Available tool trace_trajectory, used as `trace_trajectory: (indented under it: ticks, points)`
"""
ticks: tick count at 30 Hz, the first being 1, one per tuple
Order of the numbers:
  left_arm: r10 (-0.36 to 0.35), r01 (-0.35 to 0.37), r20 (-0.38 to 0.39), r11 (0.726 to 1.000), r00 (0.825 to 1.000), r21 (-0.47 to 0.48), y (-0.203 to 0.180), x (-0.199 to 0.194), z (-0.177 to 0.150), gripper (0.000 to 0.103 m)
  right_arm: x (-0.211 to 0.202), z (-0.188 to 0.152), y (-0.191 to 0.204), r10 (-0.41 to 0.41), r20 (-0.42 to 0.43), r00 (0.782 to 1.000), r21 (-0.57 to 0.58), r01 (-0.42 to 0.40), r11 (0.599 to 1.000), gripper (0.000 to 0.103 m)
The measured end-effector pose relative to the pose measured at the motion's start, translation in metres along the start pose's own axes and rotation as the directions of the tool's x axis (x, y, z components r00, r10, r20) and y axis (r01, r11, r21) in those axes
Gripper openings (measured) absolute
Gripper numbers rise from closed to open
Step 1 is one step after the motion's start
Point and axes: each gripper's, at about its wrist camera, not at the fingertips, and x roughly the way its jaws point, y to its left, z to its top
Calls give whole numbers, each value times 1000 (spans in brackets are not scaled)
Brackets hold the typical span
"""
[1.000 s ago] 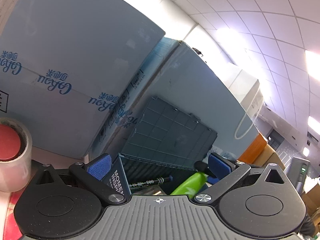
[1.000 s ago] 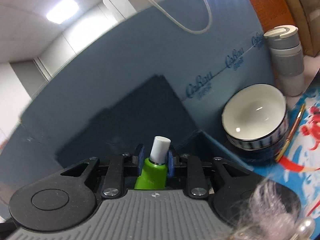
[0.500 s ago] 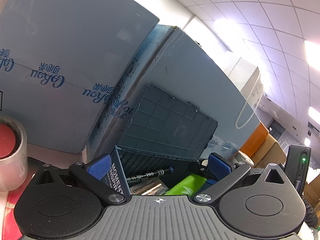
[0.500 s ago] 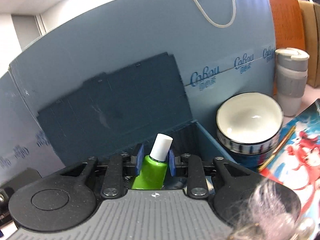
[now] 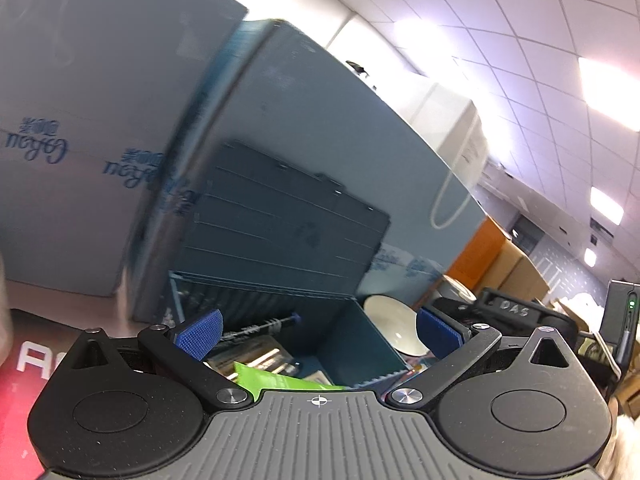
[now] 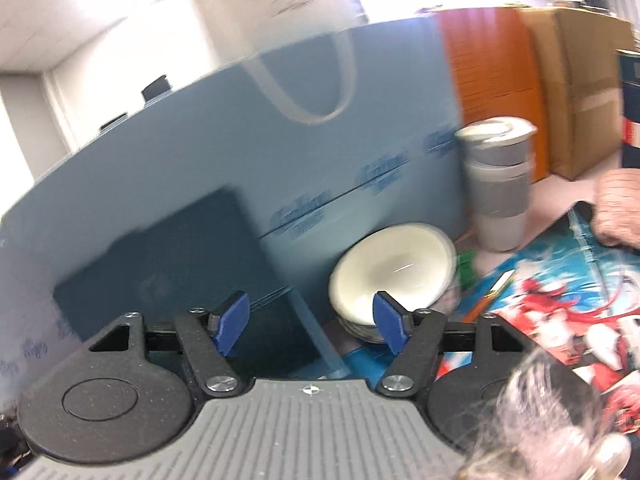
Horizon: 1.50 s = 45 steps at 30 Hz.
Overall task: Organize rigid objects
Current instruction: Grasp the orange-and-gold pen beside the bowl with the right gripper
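Observation:
A dark blue storage bin (image 5: 352,340) with its lid (image 5: 280,224) raised stands against the blue boxes. Inside lie a green bottle (image 5: 280,380), a black screwdriver (image 5: 264,326) and other items. My left gripper (image 5: 318,332) is open and empty just in front of the bin. My right gripper (image 6: 310,326) is open and empty, to the right of the bin's wall (image 6: 316,344), facing the stacked white bowls (image 6: 394,276). The right gripper's body (image 5: 512,312) shows at the right in the left wrist view.
Large blue cardboard boxes (image 5: 100,120) stand behind the bin. A grey lidded cup (image 6: 498,188) stands right of the bowls. A colourful printed mat (image 6: 552,292) covers the table at right, with a person's hand (image 6: 620,208) on it. Orange and brown boxes (image 6: 520,80) stand behind.
My right gripper has opened and let go of the green bottle, which now lies in the bin, and has swung right toward the bowls. The left gripper has shifted right; the tape roll has left view.

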Motion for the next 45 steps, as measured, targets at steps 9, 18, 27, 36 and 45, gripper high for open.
trace_trajectory:
  ticks: [9, 18, 27, 36, 45]
  points:
    - [118, -113, -18, 979, 993, 171, -36, 14, -12, 103, 15, 11, -102, -151, -91, 984, 175, 165, 971, 71]
    - [164, -163, 26, 927, 986, 337, -70, 23, -32, 103, 52, -1, -148, -262, -152, 953, 216, 291, 932, 64]
    - [160, -152, 11, 909, 987, 388, -77, 26, -40, 103, 111, 2, -147, -358, -177, 917, 165, 386, 908, 50]
    - [155, -143, -3, 918, 988, 369, -72, 28, -38, 103, 132, 2, -126, -483, -166, 860, -58, 480, 875, 28]
    - [125, -115, -6, 931, 992, 348, -70, 24, -34, 103, 97, 4, -136, -379, -172, 909, 41, 391, 919, 11]
